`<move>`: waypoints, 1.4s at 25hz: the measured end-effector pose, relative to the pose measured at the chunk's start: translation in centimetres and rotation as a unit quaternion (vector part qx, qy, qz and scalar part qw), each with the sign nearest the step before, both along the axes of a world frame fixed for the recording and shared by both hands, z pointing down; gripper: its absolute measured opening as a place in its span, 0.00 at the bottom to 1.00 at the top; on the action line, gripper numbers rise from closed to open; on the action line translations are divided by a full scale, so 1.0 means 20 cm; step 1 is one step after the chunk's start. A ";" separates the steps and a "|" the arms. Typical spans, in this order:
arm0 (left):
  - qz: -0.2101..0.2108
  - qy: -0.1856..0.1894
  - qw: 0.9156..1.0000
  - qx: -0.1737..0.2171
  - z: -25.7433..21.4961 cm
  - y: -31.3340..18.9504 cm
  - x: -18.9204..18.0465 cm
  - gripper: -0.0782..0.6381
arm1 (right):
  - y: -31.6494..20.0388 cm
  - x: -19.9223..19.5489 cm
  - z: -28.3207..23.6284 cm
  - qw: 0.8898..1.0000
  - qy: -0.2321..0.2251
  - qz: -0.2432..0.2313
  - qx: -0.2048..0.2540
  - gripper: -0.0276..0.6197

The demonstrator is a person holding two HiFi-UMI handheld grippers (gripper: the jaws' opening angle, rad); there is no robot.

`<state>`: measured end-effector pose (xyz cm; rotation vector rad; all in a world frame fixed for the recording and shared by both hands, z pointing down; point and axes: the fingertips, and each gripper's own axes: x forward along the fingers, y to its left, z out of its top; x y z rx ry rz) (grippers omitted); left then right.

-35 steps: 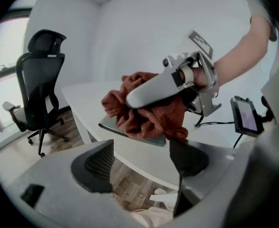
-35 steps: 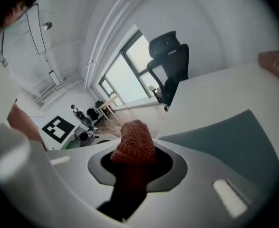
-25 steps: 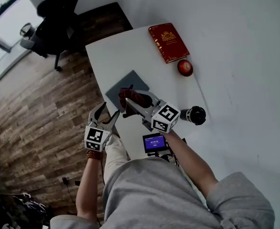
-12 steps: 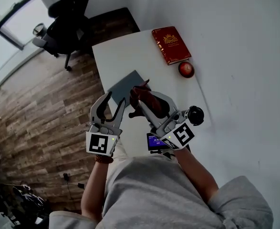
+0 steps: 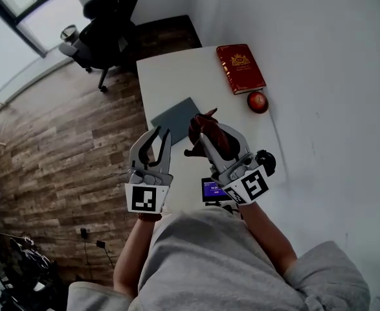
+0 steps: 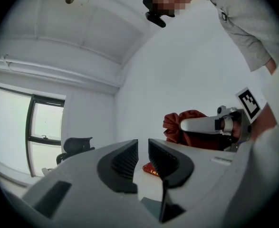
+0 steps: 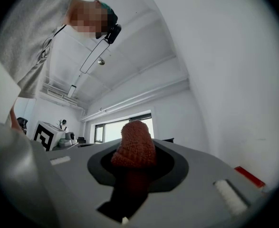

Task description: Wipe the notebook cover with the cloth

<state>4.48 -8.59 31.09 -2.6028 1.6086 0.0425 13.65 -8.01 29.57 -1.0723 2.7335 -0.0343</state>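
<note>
A grey-blue notebook (image 5: pixel 175 118) lies flat on the white table (image 5: pixel 170 76). My right gripper (image 5: pixel 214 135) is shut on a dark red cloth (image 5: pixel 206 126), held in the air just right of the notebook's near corner. In the right gripper view the cloth (image 7: pixel 133 146) bulges up between the jaws. My left gripper (image 5: pixel 160 136) hovers off the table's left edge near the notebook. Its jaws have just been closing and stand a narrow gap apart with nothing between them (image 6: pixel 143 148). The left gripper view also catches the cloth (image 6: pixel 187 122) beside it.
A red book (image 5: pixel 241 68) with gold print lies at the table's far right, and a red apple (image 5: pixel 257 102) sits just in front of it. A black cylinder (image 5: pixel 266 162) and a small lit screen (image 5: pixel 213 190) stand at the near edge. An office chair (image 5: pixel 105 34) stands on the wood floor.
Both grippers have come up toward the head camera, the right one carrying the cloth up off the notebook. The left jaws have narrowed from wide apart to a slim gap.
</note>
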 end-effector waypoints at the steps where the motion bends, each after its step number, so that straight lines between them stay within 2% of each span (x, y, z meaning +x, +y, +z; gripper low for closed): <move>1: -0.003 -0.003 1.000 0.000 0.00 0.01 0.00 0.20 | 0.00 -0.01 0.00 1.000 0.006 -0.003 0.002 0.20; 7: -0.010 -0.002 1.000 0.002 -0.01 0.03 -0.02 0.11 | 0.03 -0.07 0.02 0.999 0.029 -0.017 0.005 0.20; 12: -0.007 -0.001 1.000 0.004 -0.01 0.05 -0.01 0.12 | 0.03 -0.08 0.05 0.999 0.051 -0.010 0.003 0.19; 21: -0.003 -0.016 1.000 -0.003 0.02 0.07 -0.01 0.12 | 0.04 -0.07 0.08 0.999 0.042 -0.005 -0.014 0.19; 28: -0.011 -0.036 0.998 -0.051 0.12 0.15 -0.08 0.12 | 0.01 -0.06 0.15 0.999 0.025 0.006 -0.035 0.19; 35: -0.017 -0.038 0.997 -0.071 0.18 0.29 -0.24 0.12 | 0.09 -0.16 0.21 0.998 0.029 -0.006 -0.047 0.19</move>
